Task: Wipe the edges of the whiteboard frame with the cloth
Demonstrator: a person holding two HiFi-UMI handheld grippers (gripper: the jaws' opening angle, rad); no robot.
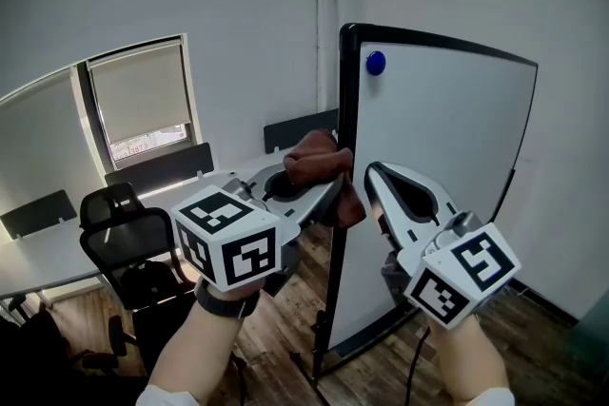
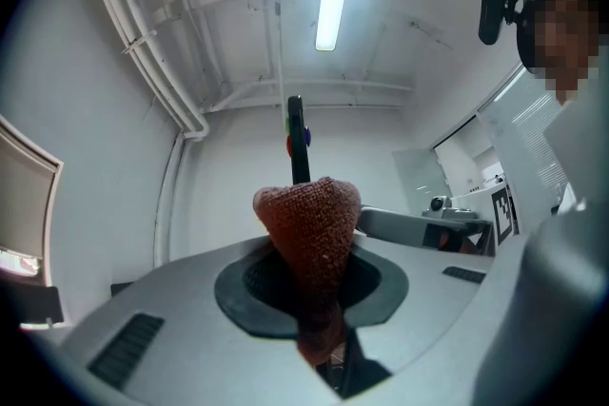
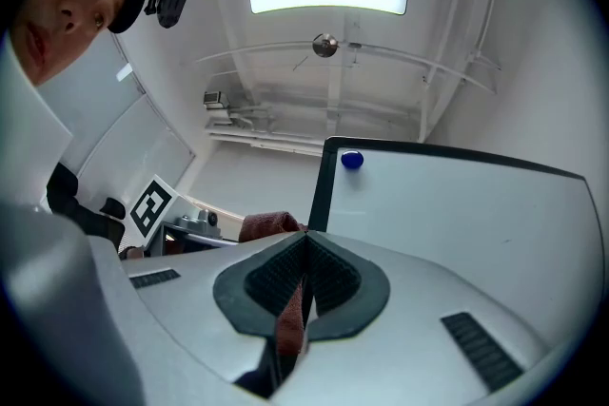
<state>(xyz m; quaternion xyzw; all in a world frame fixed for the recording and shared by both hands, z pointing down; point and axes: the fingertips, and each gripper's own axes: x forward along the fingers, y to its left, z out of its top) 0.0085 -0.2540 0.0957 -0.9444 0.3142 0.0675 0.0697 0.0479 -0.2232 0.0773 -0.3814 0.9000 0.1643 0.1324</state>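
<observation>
A whiteboard [image 1: 438, 166] in a black frame [image 1: 347, 109] stands upright before me, with a blue magnet [image 1: 375, 63] near its top left corner. My left gripper [image 1: 324, 181] is shut on a reddish-brown cloth [image 1: 319, 157], which bunches out past the jaws against the frame's left edge. In the left gripper view the cloth [image 2: 309, 223] stands up in front of the frame [image 2: 297, 133]. My right gripper [image 1: 373, 174] sits just right of the frame, in front of the board face. It is shut on a hanging strip of the cloth [image 3: 290, 319].
A black office chair [image 1: 119, 233] and a white desk [image 1: 57, 247] with dark dividers stand to the left, below a window with a lowered blind [image 1: 143, 100]. The whiteboard's stand [image 1: 324, 347] rests on a wooden floor. A grey wall is close behind the board.
</observation>
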